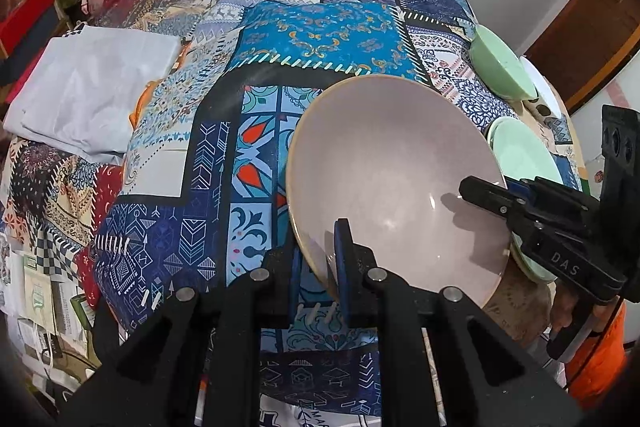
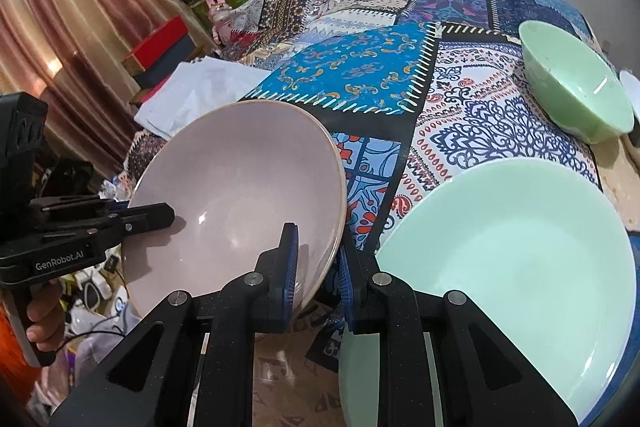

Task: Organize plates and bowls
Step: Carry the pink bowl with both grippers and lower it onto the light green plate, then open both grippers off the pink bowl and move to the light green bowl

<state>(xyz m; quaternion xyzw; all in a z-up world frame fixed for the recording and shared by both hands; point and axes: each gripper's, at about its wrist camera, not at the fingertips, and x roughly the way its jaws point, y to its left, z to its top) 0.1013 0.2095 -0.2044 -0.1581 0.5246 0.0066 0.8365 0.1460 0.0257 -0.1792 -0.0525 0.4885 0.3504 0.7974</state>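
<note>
Bowl [image 1: 392,179], pink, is held tilted above the tablecloth [image 1: 320,39], its rim clamped by left gripper [image 1: 320,267] and right gripper [image 2: 316,267] on opposite sides; the green plate [image 2: 520,259] lies just right of it.

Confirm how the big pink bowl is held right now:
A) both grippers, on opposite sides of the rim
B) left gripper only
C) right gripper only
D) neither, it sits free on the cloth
A: the left gripper and right gripper each pinch the rim of the pink bowl, on opposite sides.
</note>
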